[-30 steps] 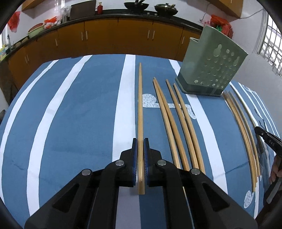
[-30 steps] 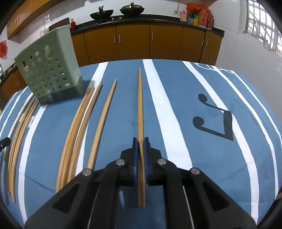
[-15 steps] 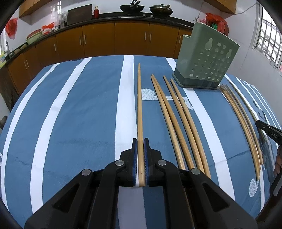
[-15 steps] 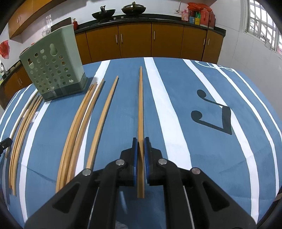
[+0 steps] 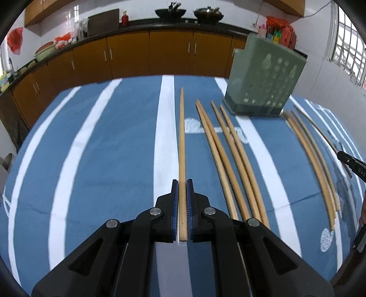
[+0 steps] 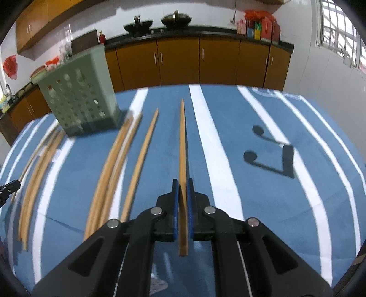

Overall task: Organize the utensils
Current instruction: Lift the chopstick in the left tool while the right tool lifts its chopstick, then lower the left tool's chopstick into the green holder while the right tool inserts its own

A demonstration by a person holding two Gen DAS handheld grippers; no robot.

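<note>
Each gripper holds one wooden chopstick. The left gripper (image 5: 182, 186) has its jaws closed on a chopstick (image 5: 181, 146) near its thick end; the thin tip points toward the far edge of the table. The right gripper (image 6: 182, 186) has its jaws closed on a second chopstick (image 6: 182, 146) in the same way, thick end protruding behind the pads, tip toward the far edge.

Loose chopsticks lie on the table, all running roughly from the near edge to the far edge. In the left wrist view, four chopsticks (image 5: 226, 157) lie just right of the held one. A further bundle (image 5: 313, 157) lies nearer the right edge, beyond the holder. In the right wrist view, three chopsticks (image 6: 119, 164) lie left of the held one.

A green perforated utensil holder (image 5: 263, 75) stands upright toward the far edge, between the two loose groups. Whether anything is inside it cannot be told.

The table is covered with a blue cloth (image 5: 109, 155) with white stripes. Brown kitchen cabinets (image 6: 178, 59) run along the wall behind the table, with two woks (image 5: 170, 12) on the counter.
</note>
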